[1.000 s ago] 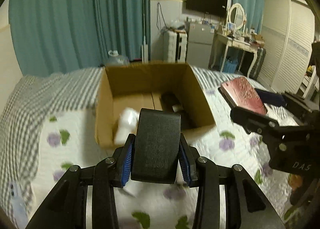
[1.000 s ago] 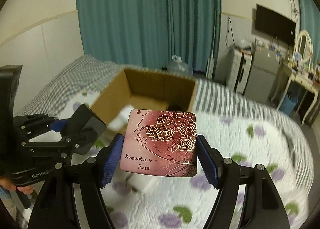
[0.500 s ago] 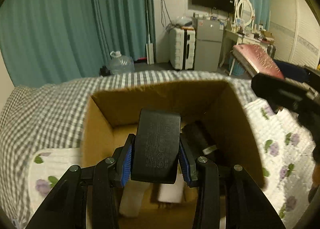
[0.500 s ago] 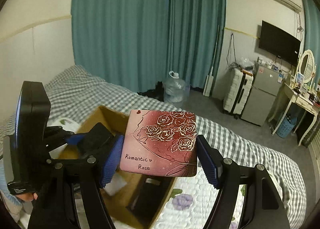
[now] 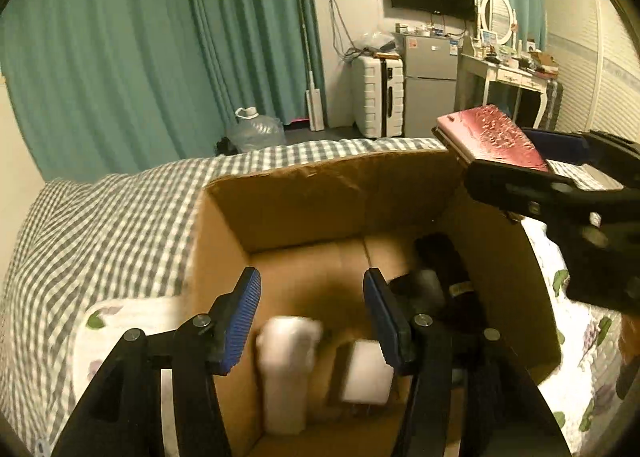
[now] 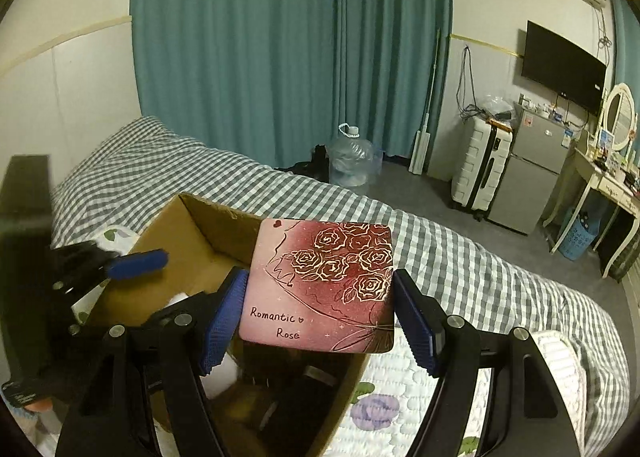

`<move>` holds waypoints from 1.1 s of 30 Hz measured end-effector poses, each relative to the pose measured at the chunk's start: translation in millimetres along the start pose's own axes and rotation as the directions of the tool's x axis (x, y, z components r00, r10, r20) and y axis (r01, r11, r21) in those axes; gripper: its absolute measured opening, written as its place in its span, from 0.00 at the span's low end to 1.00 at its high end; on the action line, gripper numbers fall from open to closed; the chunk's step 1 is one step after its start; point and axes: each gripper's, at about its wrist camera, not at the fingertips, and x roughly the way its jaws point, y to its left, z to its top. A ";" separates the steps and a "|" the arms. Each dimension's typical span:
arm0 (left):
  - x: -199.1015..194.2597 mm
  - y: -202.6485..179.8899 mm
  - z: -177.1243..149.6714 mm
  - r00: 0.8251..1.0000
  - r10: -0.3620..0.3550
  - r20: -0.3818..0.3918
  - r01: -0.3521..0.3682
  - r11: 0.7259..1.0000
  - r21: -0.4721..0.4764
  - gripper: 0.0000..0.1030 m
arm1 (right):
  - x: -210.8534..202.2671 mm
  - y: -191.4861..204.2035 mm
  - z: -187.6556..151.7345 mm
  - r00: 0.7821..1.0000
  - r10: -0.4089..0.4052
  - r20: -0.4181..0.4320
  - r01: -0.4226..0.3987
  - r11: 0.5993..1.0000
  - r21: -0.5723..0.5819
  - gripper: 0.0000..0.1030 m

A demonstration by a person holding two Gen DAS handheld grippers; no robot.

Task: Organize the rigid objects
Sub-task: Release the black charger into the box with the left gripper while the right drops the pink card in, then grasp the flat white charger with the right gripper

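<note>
So the pink "Romantic Rose" tin [image 6: 318, 285] is pinched flat between the blue pads of the right gripper [image 6: 320, 311], rose design facing up, held in the air right over the near corner of the cardboard box [image 6: 208, 225]. From the left wrist cam you can see the same tin [image 5: 494, 139] side-on, tilted a bit, poking out past the box's far right corner with the right gripper's black frame behind it.

The left gripper [image 5: 312, 315] is hanging over the open box [image 5: 320, 193] with its fingers spread wide and nothing between them. It's pointing down and forward into the box. From the right cam its blue pad [image 6: 136, 259] shows over the left side of the box, with a tall black block of the rig beside it.

Inside the box: a white bottle-ish thing [image 5: 286, 361] lying on the floor of the box, a white block [image 5: 366, 371] just beside it, both blurry, and some dark objects [image 5: 440, 281] piled along the right wall. Can't tell what those dark ones are.

The box sits on a bed with a grey checked sheet [image 5: 112, 225] and a white quilt with purple flowers [image 6: 400, 397]. Behind that: teal curtains [image 6: 288, 41], a big water jug [image 6: 352, 161] on the floor, a white suitcase [image 6: 480, 165] next to a small grey fridge [image 6: 532, 173], and a wall TV [image 6: 564, 65].
</note>
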 end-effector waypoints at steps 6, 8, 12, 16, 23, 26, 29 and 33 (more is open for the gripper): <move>-32.9 18.1 -8.3 1.000 0.005 0.031 -0.003 0.998 -0.056 0.58 | 19.6 13.4 -6.5 0.998 0.019 -0.055 -0.019 1.000 -0.012 0.70; -39.0 21.0 -8.1 0.999 -0.002 0.041 0.004 0.998 -0.059 0.59 | 27.7 19.9 -11.4 0.997 0.028 -0.074 -0.029 0.999 -0.013 0.70; -47.0 20.7 -12.2 0.999 0.018 0.050 -0.016 0.999 -0.046 0.60 | 39.0 25.5 -18.2 0.995 0.045 -0.089 -0.044 0.999 0.011 0.77; -48.0 25.8 -22.6 0.999 0.023 0.033 -0.021 0.999 -0.050 0.60 | 29.2 22.4 -18.2 0.997 0.044 -0.071 -0.041 0.999 0.034 0.81; -78.5 34.0 -46.7 1.000 0.012 0.029 -0.009 0.996 -0.086 0.60 | -33.6 18.9 -19.7 0.999 -0.030 -0.032 0.032 0.997 0.063 0.81; -89.4 35.1 -60.9 1.000 0.003 0.024 0.000 0.995 -0.101 0.60 | -59.4 24.4 -19.8 0.998 -0.065 -0.010 0.065 0.997 0.047 0.81; -95.2 34.9 -76.3 1.000 -0.011 0.011 0.013 0.994 -0.110 0.60 | -82.0 35.2 -24.6 0.997 -0.073 0.009 0.072 0.997 0.030 0.81; -94.8 21.7 -105.7 1.000 0.009 -0.020 -0.010 0.998 -0.065 0.60 | -98.0 49.2 -48.4 0.997 -0.080 0.010 0.080 0.997 0.009 0.81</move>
